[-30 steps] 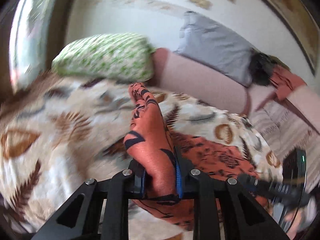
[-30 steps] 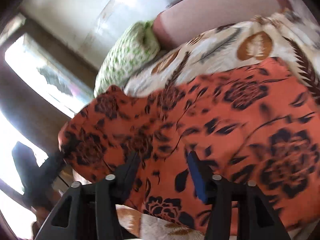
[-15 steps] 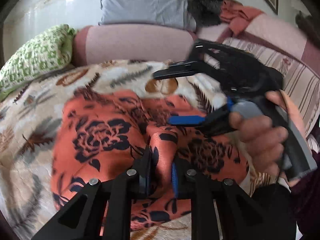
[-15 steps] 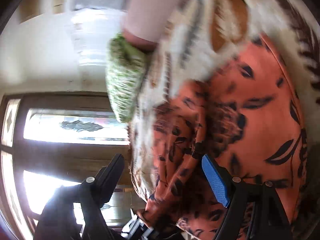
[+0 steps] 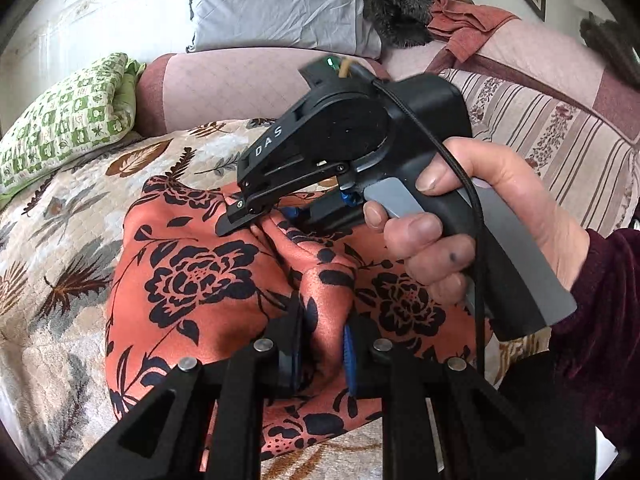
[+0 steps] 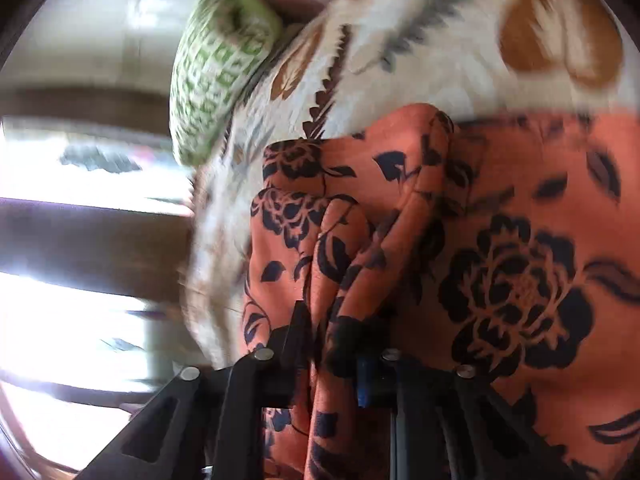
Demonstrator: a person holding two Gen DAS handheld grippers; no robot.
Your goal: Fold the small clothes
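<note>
- Now the left tool is pinched nearly closed on a raised ridge of the orange floral garment, which lies spread on the leaf-print bedspread.
- The right tool — seen from the left wrist with a hand wrapped round its grip — has just been closing, and its own view shows a bunched fold of the same cloth caught between its pads.
- Two grips on neighbouring pleats: my read is they hold an edge gathered so a flap can be carried over for the fold.
- Around it — a green patterned pillow at the far left, a grey pillow against the wall, a rust cloth on the striped cover.
- In the way: mostly the right tool itself, hanging over the garment's centre and hiding it from the left view; the bedspread beside the garment lies clear.
</note>
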